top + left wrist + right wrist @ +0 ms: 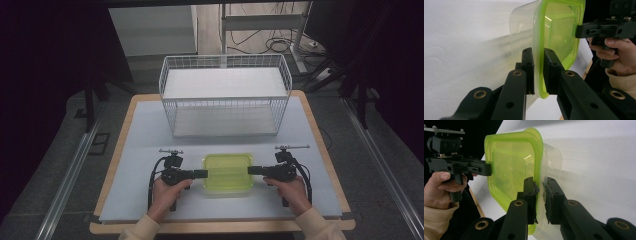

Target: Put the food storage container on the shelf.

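A clear plastic container with a green lid point(227, 172) sits near the front middle of the white table point(142, 142). My left gripper point(204, 174) is shut on the left edge of the lid's rim. My right gripper point(251, 170) is shut on the rim's right edge. In the left gripper view, my left gripper point(538, 72) has one jaw on each side of the green lid point(559, 32), with the right gripper point(599, 30) at the far end. In the right gripper view, my right gripper point(540, 200) pinches the lid point(511, 170) the same way, opposite the left gripper point(461, 166).
A white wire basket point(225, 95) with two shelves stands at the back middle of the table, its open front toward the container. The table's wooden edge point(220, 227) runs along the front. Cables and a desk frame point(280, 30) lie on the floor beyond.
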`<state>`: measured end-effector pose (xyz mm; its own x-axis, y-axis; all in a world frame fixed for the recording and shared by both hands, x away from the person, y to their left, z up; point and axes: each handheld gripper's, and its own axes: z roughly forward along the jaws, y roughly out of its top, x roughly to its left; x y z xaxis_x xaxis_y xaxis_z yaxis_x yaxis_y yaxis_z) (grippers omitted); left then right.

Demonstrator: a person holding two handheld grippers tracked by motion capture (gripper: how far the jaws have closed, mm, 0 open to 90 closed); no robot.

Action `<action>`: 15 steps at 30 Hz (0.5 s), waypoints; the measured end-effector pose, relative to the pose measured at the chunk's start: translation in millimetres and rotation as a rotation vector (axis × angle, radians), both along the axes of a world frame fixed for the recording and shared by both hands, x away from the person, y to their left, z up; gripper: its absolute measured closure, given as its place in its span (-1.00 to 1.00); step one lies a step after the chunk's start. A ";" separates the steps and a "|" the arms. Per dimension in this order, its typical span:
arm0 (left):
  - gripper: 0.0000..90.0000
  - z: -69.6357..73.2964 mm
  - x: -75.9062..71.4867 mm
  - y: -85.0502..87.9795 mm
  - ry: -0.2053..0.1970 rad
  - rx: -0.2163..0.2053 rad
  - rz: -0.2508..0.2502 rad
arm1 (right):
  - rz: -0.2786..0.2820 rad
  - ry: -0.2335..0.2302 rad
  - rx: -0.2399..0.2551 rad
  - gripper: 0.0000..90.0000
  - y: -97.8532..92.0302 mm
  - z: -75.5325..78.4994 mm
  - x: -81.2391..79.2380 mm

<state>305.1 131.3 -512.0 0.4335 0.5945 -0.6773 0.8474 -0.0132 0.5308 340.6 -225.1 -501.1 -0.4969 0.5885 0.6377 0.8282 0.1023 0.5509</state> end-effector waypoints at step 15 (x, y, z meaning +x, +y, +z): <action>0.80 10.6 -5.0 2.9 -0.047 -0.012 -0.002 | 0.009 -0.050 0.019 0.78 0.5 13.0 -5.5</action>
<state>300.1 134.3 -501.3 0.4664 0.5853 -0.6633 0.8214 -0.0082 0.5703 335.1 -224.6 -488.1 -0.5336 0.5718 0.6231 0.7986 0.0981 0.5938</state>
